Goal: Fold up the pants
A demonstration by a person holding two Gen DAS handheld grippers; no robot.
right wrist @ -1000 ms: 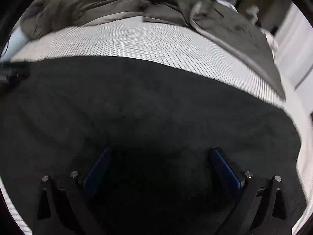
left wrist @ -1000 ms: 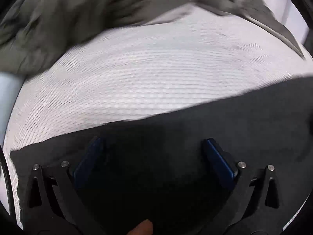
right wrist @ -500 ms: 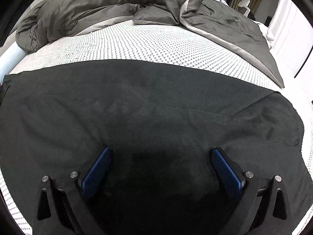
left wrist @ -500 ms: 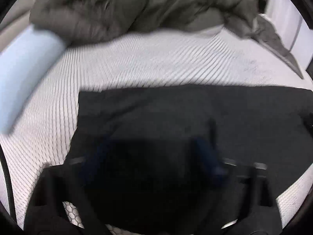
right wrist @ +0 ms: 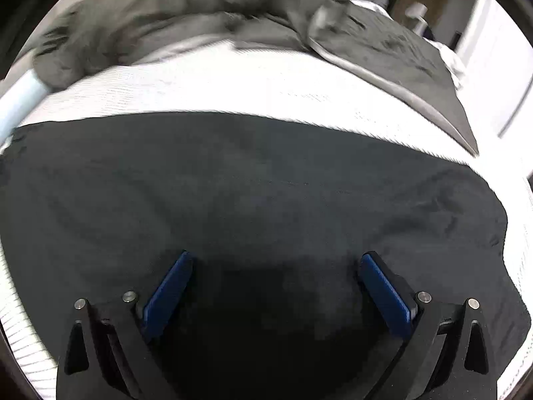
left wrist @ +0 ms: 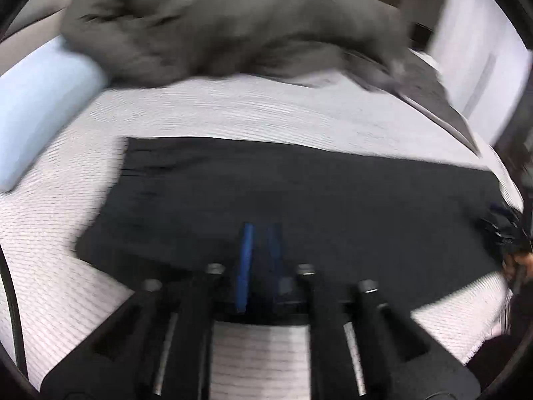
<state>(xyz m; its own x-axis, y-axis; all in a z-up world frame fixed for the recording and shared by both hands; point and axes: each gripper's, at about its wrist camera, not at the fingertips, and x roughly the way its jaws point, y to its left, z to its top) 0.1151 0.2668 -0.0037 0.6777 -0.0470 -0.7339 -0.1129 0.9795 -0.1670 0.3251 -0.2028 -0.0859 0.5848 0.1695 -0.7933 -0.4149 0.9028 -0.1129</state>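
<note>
Black pants [left wrist: 299, 200] lie spread flat on a white patterned bed sheet [left wrist: 233, 113]. In the left wrist view, my left gripper [left wrist: 260, 233] has its blue pads close together at the pants' near edge, shut on the fabric there. In the right wrist view, the pants [right wrist: 250, 183] fill the lower frame. My right gripper [right wrist: 276, 266] is wide open just above the fabric, holding nothing. The right gripper also shows at the far right of the left wrist view [left wrist: 506, 230], by the pants' right end.
A rumpled grey duvet [left wrist: 233, 23] is piled at the back of the bed and trails down the right side [right wrist: 399, 56]. A light blue pillow [left wrist: 36, 100] lies at the left. White wall panels [left wrist: 479, 53] stand at the right.
My left gripper has drawn back to the pants' near edge and closed from wide open to shut on the fabric. My right gripper stays open over the pants.
</note>
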